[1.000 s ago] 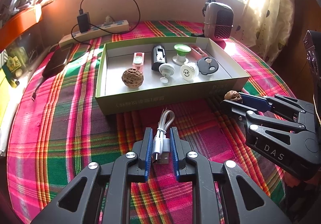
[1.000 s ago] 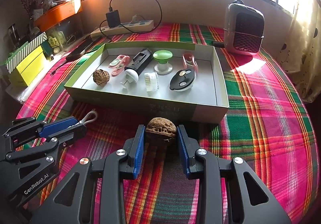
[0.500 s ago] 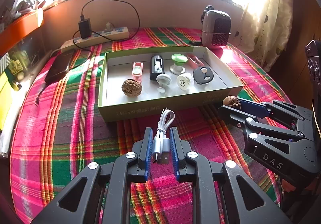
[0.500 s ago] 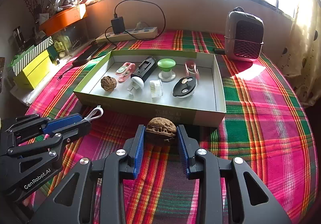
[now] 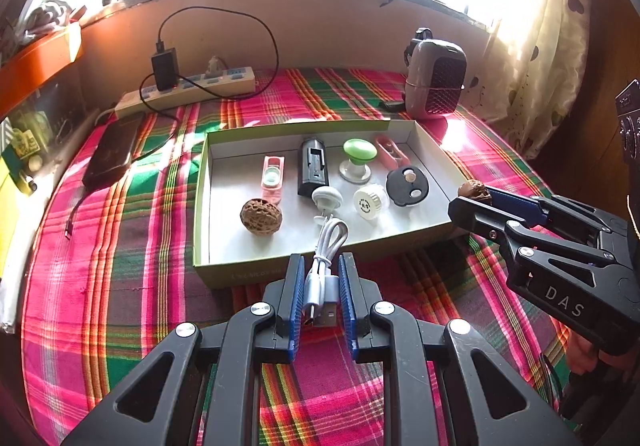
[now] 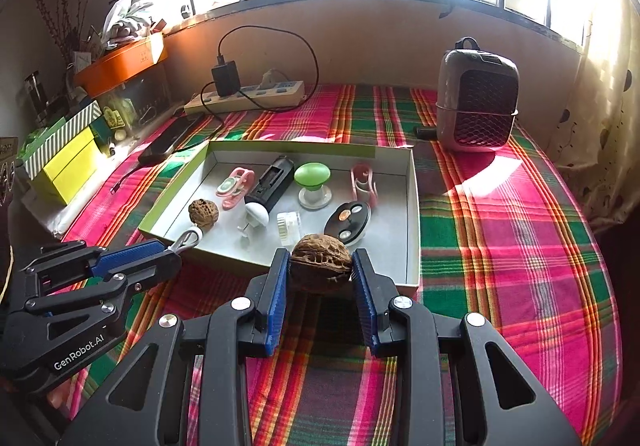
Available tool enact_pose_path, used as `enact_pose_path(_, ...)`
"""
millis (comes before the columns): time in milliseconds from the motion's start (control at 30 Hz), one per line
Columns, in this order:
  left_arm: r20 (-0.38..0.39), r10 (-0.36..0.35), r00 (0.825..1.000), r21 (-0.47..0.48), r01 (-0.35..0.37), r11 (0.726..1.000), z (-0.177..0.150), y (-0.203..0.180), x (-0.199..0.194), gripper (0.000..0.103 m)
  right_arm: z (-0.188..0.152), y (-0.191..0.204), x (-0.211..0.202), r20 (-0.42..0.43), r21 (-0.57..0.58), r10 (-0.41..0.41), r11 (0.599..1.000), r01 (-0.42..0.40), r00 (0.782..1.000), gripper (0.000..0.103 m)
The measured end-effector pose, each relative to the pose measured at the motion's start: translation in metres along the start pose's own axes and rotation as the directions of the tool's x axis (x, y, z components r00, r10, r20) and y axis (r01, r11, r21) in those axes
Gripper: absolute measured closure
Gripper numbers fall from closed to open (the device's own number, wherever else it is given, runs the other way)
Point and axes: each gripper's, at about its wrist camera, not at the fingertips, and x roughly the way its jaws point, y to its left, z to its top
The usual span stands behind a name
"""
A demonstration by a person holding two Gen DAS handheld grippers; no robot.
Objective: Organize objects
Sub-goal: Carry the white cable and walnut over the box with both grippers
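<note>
My left gripper (image 5: 319, 274) is shut on a coiled white USB cable (image 5: 325, 266), held above the cloth just before the near wall of the green-rimmed box (image 5: 424, 230). My right gripper (image 6: 321, 266) is shut on a brown walnut (image 6: 321, 268), lifted at the box's near right corner (image 6: 412, 278). Each gripper shows in the other's view: the right one (image 5: 474, 196) with its walnut, the left one (image 6: 176, 250) with the cable loop (image 6: 191, 238). Inside the box lie another walnut (image 5: 261, 216), a pink case (image 5: 273, 180), a black holder (image 5: 313, 172), a green knob (image 5: 359, 154) and several small white and black pieces.
A plaid cloth (image 5: 132, 246) covers the round table. At the back stand a power strip (image 5: 188, 90) with a black charger, a dark phone (image 5: 114, 150) on the left, and a grey heater (image 5: 434, 80) on the right. Yellow and orange boxes (image 6: 68, 162) line the left edge.
Both grippers have risen with their loads, so the box and table look lower and farther away. The cable and the walnut stay held as before.
</note>
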Motion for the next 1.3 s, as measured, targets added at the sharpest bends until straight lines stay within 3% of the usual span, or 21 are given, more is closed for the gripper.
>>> enact_pose_path(500,-0.02,0.017,1.0,-0.024,-0.018,1.0,0.028,0.011,0.034,0.087,0.029,-0.011,0.041,-0.035,0.006,0.028,1.0,-0.028,0.999,0.07)
enact_pose_path(600,-0.028,0.022,0.999,-0.022,-0.022,1.0,0.03,0.012,0.04,0.092,0.032,-0.012,0.051,-0.05,0.001,0.036,0.999,-0.036,0.998,0.07)
enact_pose_path(1300,-0.078,0.015,0.997,-0.032,-0.018,0.999,0.028,0.013,0.059,0.092,0.038,-0.012,0.082,-0.093,-0.013,0.045,0.999,-0.047,0.995,0.07)
